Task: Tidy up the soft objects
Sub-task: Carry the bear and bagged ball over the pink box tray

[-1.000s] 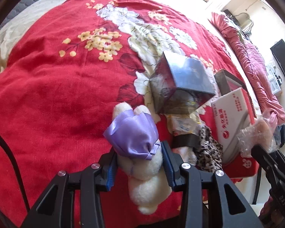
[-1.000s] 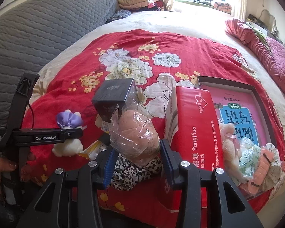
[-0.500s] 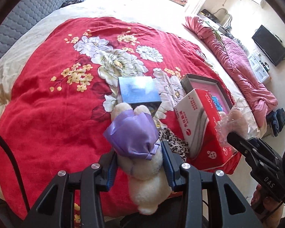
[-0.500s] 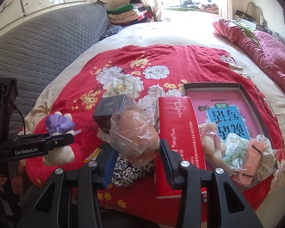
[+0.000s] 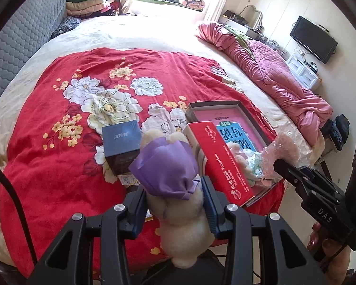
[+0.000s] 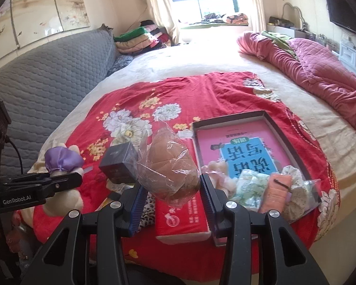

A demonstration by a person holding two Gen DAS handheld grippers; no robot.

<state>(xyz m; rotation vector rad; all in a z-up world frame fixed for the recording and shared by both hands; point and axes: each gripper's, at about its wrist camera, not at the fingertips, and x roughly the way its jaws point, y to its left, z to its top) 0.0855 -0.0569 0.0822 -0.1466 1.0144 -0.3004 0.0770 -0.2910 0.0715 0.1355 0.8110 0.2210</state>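
Note:
My left gripper (image 5: 174, 204) is shut on a cream plush toy (image 5: 178, 220) that wears a purple satin cap (image 5: 165, 168), held up above the near edge of the bed. My right gripper (image 6: 170, 198) is shut on a brown bun in a clear plastic bag (image 6: 170, 166), also lifted clear of the bed. The plush toy (image 6: 59, 163) and left gripper (image 6: 59, 181) show at the left of the right wrist view. The bagged bun (image 5: 282, 149) shows at the right of the left wrist view. A shallow dark tray (image 6: 282, 137) with a pink printed bottom holds several soft items (image 6: 263, 185).
A red floral blanket (image 5: 59, 130) covers the near part of the bed. On it lie a dark blue box (image 5: 121, 142), a red tissue pack (image 6: 180, 218) and a leopard-print cloth (image 6: 146, 210). A pink quilt (image 6: 320, 71) is bunched at the right.
Both grippers rose and drew back from the bed with their loads; the plush toy and bagged bun stay held. More of the room and window is in view now.

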